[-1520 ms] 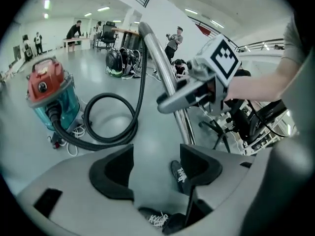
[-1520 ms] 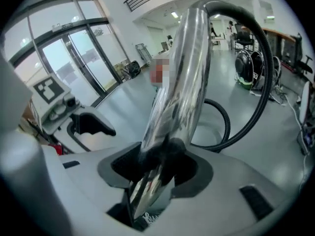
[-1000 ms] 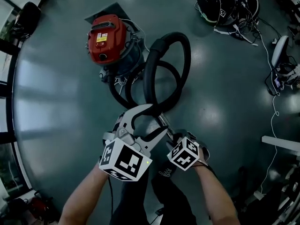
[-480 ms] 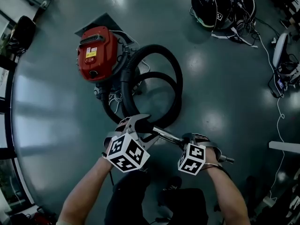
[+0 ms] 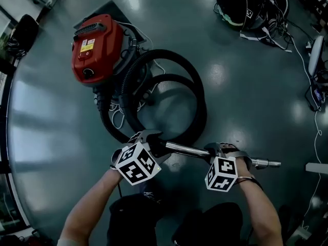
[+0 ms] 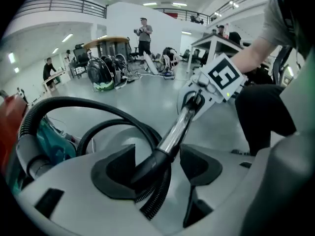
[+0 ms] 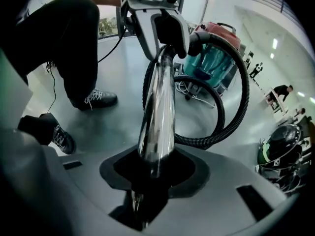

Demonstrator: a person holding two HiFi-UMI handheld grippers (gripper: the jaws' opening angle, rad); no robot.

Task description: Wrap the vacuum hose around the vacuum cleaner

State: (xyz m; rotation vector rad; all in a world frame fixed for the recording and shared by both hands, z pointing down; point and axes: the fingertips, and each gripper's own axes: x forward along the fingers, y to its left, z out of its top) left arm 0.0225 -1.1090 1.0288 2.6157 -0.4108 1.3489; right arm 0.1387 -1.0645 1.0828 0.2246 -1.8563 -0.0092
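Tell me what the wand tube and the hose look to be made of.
Wand tube: apparently polished metal with a chrome-like finish; it mirrors the lights and surroundings sharply.
Hose: apparently flexible black plastic, matte; fine ribs run along its curved loops.

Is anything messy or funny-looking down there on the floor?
Yes. The black hose lies in big loose loops on the floor beside the red vacuum cleaner, one loop inside the other, instead of being wound around it. Nothing looks spilled or broken.
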